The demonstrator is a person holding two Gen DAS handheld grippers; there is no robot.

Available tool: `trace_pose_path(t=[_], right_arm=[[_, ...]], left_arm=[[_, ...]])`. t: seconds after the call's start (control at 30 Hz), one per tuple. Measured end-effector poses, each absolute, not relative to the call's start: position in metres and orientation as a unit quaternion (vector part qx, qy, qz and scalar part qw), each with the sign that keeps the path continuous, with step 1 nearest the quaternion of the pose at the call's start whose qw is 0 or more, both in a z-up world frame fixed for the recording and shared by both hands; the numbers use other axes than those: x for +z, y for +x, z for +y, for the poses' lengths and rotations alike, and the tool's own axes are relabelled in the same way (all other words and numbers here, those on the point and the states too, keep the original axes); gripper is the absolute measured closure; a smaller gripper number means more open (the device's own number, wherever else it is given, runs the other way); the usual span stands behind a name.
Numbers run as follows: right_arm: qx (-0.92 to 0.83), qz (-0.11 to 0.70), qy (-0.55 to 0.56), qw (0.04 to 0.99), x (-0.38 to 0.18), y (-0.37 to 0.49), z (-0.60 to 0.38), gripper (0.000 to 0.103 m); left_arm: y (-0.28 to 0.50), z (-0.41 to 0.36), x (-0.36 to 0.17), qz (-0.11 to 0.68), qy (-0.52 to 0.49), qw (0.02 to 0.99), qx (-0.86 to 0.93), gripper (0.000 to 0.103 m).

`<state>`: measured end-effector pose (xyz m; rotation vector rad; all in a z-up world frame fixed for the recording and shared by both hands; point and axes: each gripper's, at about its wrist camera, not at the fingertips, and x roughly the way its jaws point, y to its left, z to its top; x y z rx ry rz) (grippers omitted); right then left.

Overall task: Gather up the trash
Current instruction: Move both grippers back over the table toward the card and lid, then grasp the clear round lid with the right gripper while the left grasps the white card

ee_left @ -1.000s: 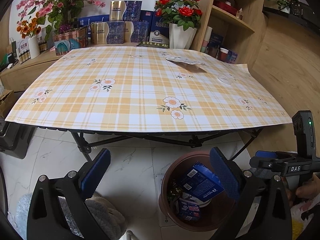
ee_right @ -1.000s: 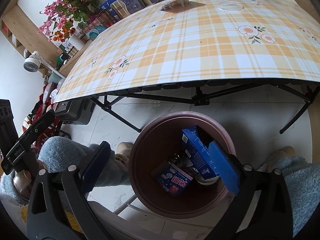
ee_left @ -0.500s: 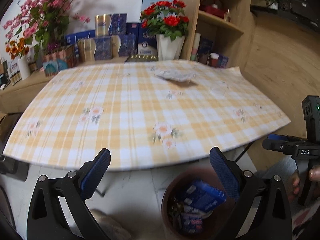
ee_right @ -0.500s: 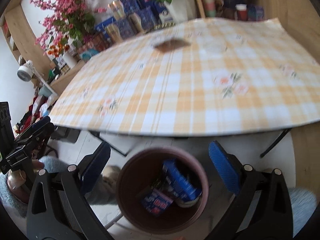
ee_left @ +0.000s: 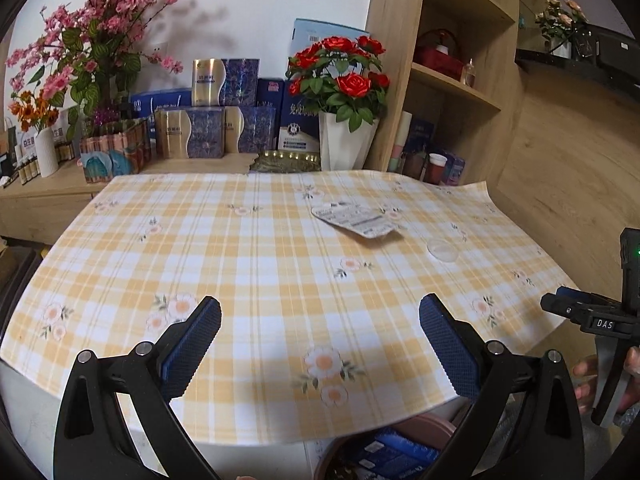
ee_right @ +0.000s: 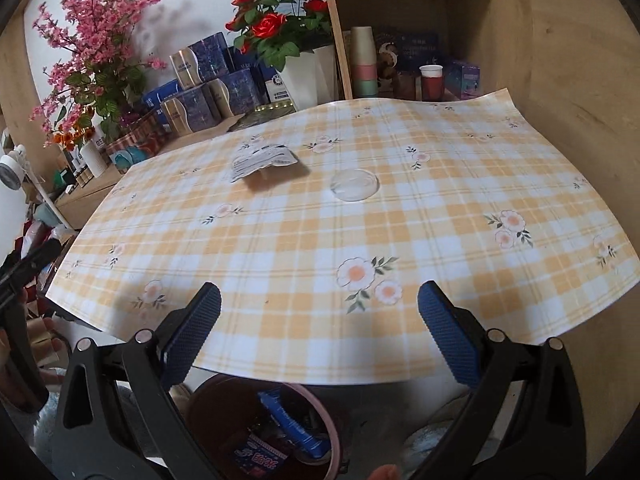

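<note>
Yellow-and-white plaid tablecloth (ee_left: 280,280) with little flower prints covers the whole table, and both claws hang over its near edge. Left gripper (ee_left: 320,344) has its blue pads spread wide with nothing between them. Same deal with the right gripper (ee_right: 319,338), wide apart and empty.

Two bits of trash sit on the cloth. A flat white wrapper (ee_left: 354,220) with print on it lies toward the far side, one end lifted a bit off the cloth. Just to the right of it and a little nearer is a clear plastic lid (ee_right: 354,185), lying flat, apart from the wrapper.

Down on the floor under the near edge of the table is a reddish-brown bin (ee_right: 332,432), half hidden by the cloth. Inside you can see a blue box (ee_right: 292,420) and a blue packet (ee_right: 260,454) with red lettering.

Far side has a vase of red roses (ee_left: 344,80) and stacked blue gift boxes (ee_left: 224,120).
</note>
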<state>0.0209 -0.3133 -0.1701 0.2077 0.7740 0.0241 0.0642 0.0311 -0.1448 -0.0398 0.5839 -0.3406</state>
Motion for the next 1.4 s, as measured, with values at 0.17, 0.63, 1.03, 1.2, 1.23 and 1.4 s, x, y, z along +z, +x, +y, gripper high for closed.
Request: trace_pose_path(t=[0.17,0.63,1.03,1.2,1.23,1.4], right_arm=[[-0.008,0.384,0.088,0.919,-0.179,0.035,-0.327,0.006],[-0.004,0.430,0.037,0.902,-0.214,0.111,-0.353,0.006],[0.027,0.458,0.047,0.887,-0.236,0.223,-0.351,0.006],[0.026,0.476,0.012,0.879,-0.249,0.248,-0.336,0.006],[0.024,0.479,0.008,0.878,-0.251,0.249,-0.335,0.006],[0.015,0.483,-0.002,0.876,-0.257,0.254,-0.335,0.008]], left_arm=[[0.079,0.027,-0.147,0.295,-0.003,0.940,-0.173,0.006],[0.139,0.009,-0.171,0.355,-0.018,0.919,-0.168,0.006],[0.193,0.004,-0.185,0.411,-0.100,0.893,-0.153,0.006],[0.210,0.002,-0.187,0.425,-0.140,0.881,-0.151,0.006],[0.215,0.002,-0.188,0.428,-0.149,0.879,-0.151,0.006],[0.231,-0.004,-0.193,0.442,-0.185,0.862,-0.166,0.015]])
